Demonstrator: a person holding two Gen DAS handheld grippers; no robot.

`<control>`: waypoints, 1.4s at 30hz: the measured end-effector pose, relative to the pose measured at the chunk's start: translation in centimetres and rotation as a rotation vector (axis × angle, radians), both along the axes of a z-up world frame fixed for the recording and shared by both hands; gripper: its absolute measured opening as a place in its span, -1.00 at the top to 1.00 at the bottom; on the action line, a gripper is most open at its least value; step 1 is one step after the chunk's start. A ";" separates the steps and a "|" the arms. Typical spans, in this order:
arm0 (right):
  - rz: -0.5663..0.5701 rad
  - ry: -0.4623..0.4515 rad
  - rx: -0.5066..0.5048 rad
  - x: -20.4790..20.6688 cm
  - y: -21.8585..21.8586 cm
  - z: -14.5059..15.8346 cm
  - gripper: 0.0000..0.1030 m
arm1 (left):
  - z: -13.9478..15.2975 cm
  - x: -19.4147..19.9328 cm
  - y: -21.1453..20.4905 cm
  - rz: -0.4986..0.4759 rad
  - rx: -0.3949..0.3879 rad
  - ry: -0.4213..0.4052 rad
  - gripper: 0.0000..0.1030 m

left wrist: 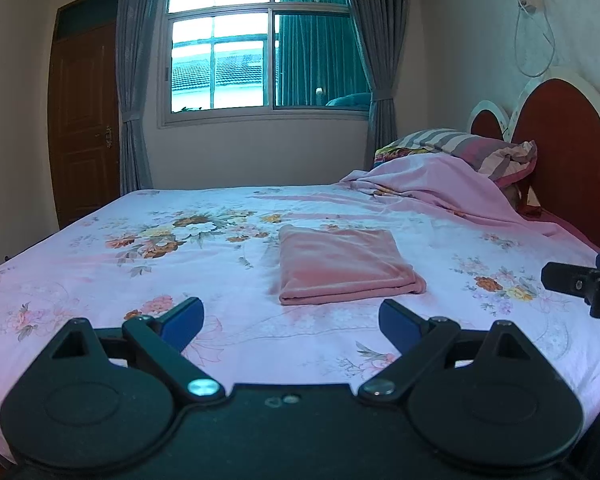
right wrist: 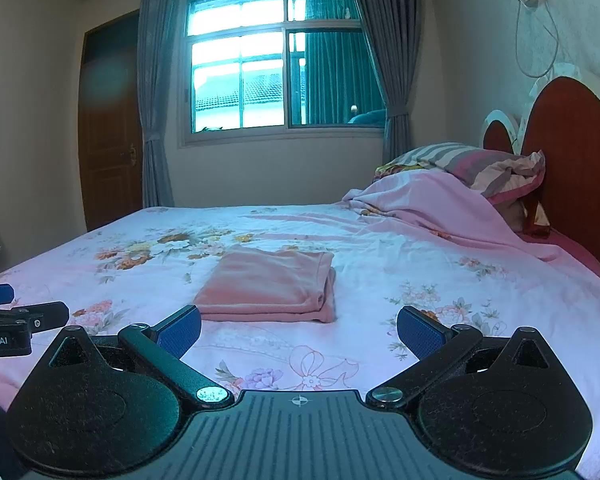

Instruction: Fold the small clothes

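**On the bed: a pink cloth, folded**

In the middle of the left view, the cloth [left wrist: 346, 266] lies flat on the bed [left wrist: 100, 264]. The left gripper [left wrist: 291, 320] is wide open and holds nothing.

In the right view, the cloth [right wrist: 268, 286] sits center-left. The right gripper [right wrist: 299, 330] is wide open and empty too.

The cloth looks soft, light and floppy. Pinch it at a near corner.

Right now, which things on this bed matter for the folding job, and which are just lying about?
Part of the job:
- folded pink cloth garment, flat on the floral bedsheet
- left gripper, open
- right gripper, open

Just lying about:
- striped pillow
- rumpled pink blanket
- red heart-shaped headboard
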State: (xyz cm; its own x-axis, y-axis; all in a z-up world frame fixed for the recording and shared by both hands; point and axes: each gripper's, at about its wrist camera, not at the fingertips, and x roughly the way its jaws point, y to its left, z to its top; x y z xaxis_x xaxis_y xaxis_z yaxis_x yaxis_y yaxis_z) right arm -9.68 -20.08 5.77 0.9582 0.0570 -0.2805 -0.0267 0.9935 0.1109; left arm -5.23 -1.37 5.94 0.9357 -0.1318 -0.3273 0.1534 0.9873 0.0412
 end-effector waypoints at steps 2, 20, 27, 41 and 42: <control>0.001 -0.002 -0.001 0.0 0.0 0.0 -1.00 | 0.0 0.0 0.0 -0.003 -0.002 -0.001 -0.80; 0.008 -0.006 -0.007 -0.1 0.0 0.1 -1.00 | 0.3 -0.2 0.0 -0.014 -0.005 -0.009 -0.80; 0.010 -0.003 -0.009 -0.1 0.1 0.0 -1.00 | 0.3 -0.3 0.3 -0.015 0.001 -0.015 -0.80; 0.011 0.000 -0.006 -0.1 -0.1 0.1 -1.00 | 0.0 0.4 1.2 -0.030 -0.011 0.011 -0.81; 0.013 0.000 -0.006 -0.1 -0.1 0.0 -1.00 | 0.0 0.4 1.3 -0.033 -0.012 0.012 -0.81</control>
